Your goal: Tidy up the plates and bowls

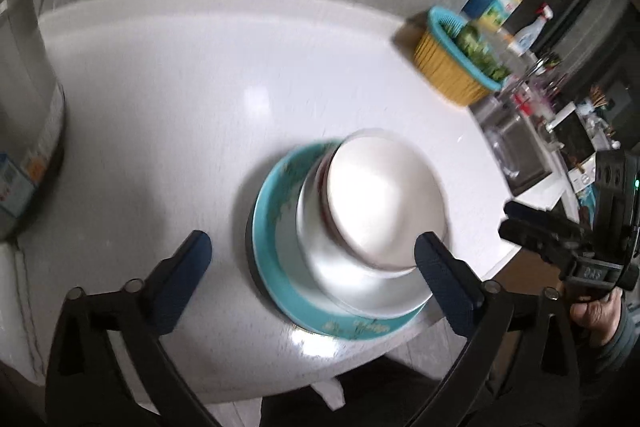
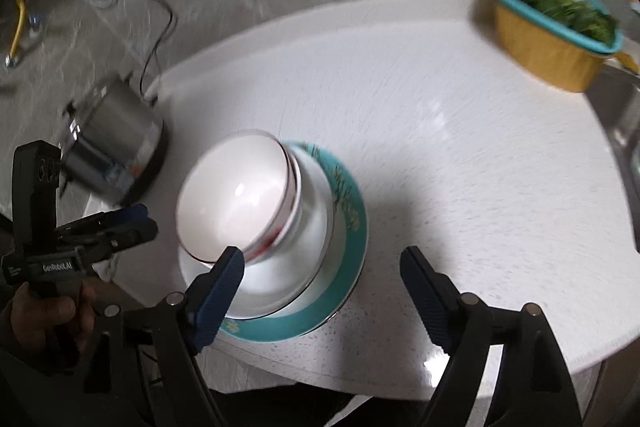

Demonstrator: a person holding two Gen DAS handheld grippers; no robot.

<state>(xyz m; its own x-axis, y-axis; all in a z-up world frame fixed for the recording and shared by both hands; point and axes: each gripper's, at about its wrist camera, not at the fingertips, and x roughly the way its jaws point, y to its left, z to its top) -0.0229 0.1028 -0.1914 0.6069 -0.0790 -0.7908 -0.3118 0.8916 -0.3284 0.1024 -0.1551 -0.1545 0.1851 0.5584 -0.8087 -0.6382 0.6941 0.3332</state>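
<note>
A stack of dishes stands near the front edge of the white round table (image 1: 160, 87). At the bottom is a teal-rimmed plate (image 1: 272, 267), on it a white bowl (image 1: 360, 287), and on top a smaller white bowl with a red rim (image 1: 380, 199). The same stack shows in the right wrist view: teal plate (image 2: 344, 291), white bowl (image 2: 288, 275), top bowl (image 2: 236, 195). My left gripper (image 1: 312, 255) is open and empty, its fingers either side of the stack's near part. My right gripper (image 2: 320, 267) is open and empty, hovering over the stack's right side.
A yellow basket with a teal rim (image 1: 452, 63) (image 2: 548, 39) holding greens stands at the table's far right. A steel cooker (image 2: 112, 151) (image 1: 24, 115) with a cord stands at the left. Bottles (image 1: 496, 3) and a sink (image 1: 516, 147) lie beyond the basket.
</note>
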